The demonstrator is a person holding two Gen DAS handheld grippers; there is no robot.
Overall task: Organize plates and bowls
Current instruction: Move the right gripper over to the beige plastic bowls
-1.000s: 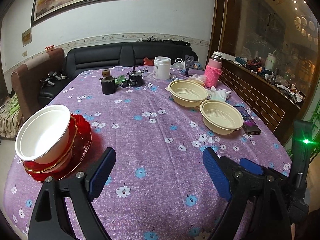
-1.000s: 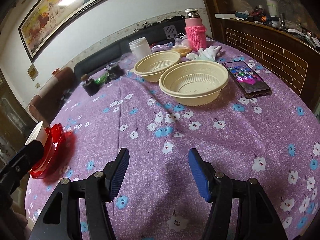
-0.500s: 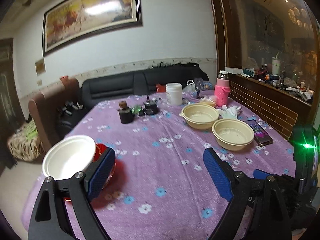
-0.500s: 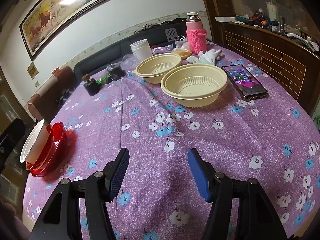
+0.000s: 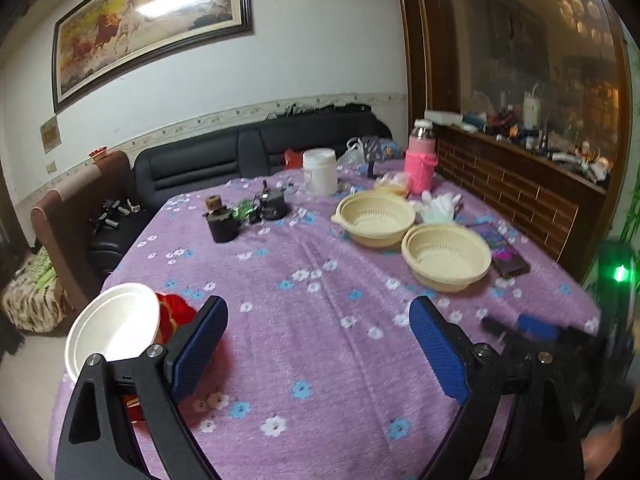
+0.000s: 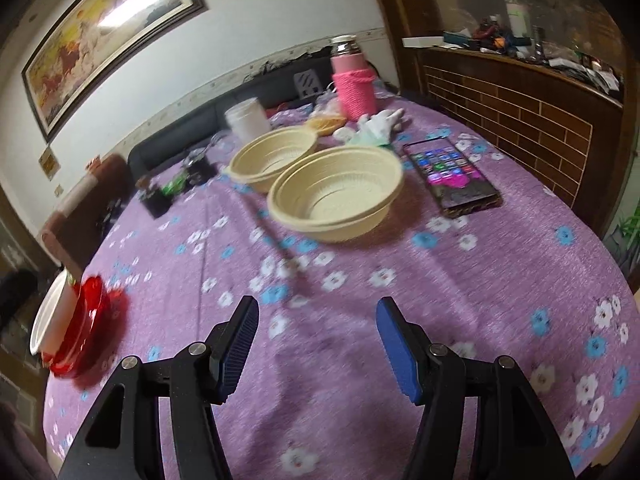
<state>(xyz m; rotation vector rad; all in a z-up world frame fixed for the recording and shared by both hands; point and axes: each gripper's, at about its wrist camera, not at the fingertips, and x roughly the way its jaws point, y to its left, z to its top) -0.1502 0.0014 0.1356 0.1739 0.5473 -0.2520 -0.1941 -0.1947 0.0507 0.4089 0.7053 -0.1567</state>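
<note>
A white round disposable bowl (image 5: 112,330) sits tilted on a stack of red glossy dishes (image 6: 86,326) at the near left edge of the tabletop (image 5: 320,340), which is covered by a purple cloth printed with white and blue flowers. In the left wrist view the bowl's open mouth faces the camera and part of the red stack shows behind the left finger. Well apart from this stack, on the far right side of the tabletop, stand two cream-yellow ribbed plastic bowls: the nearer cream bowl (image 6: 336,196) and the farther cream bowl (image 6: 276,158), just beside each other, rims close or touching.

The left gripper (image 5: 318,352) hangs above the cloth with its blue-padded fingers (image 5: 198,350) spread wide and nothing between them; the white bowl lies just outside its left finger. The right gripper (image 6: 316,346) also hovers over bare cloth, its fingers (image 6: 238,346) spread apart and holding nothing, pointed toward the nearer cream bowl.

Just to the right of the nearer cream bowl lies a dark smartphone (image 6: 452,176) with a lit screen. Behind the bowls stand a pink bottle in a knitted sleeve (image 6: 354,82), a white cylindrical jar (image 5: 319,172), a crumpled white glove (image 6: 380,122) and some small dark containers (image 5: 222,222). A black sofa (image 5: 224,160) runs along the wall beyond, under a framed painting of horses (image 5: 148,24).
</note>
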